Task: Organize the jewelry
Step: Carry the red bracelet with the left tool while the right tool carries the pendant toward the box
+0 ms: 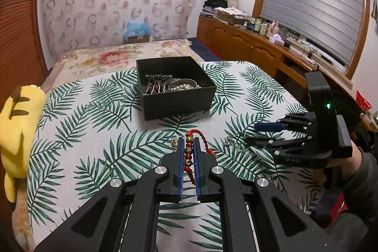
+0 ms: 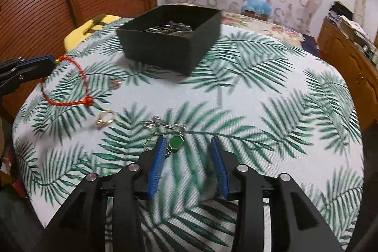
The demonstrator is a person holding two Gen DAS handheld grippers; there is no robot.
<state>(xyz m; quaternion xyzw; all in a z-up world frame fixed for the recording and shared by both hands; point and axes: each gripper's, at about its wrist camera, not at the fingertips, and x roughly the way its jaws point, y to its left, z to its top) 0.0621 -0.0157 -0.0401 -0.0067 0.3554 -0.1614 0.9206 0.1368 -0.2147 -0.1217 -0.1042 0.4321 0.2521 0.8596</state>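
nearest, the left gripper (image 1: 189,143) pinches a red braided cord bracelet with gold and red beads (image 1: 188,150), seemingly to carry it to the black square box (image 1: 179,102) beyond. short of that box, the right gripper (image 2: 186,145) gapes empty over a round green pendant (image 2: 176,143).

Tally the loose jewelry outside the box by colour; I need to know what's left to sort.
Red: 1, the red cord bracelet, pinched in the left hand-held gripper.
Gold: 1, the gold ring.
Green: 1, the green-stone piece.
Silver: 1 tangled cluster.
Total: 4.
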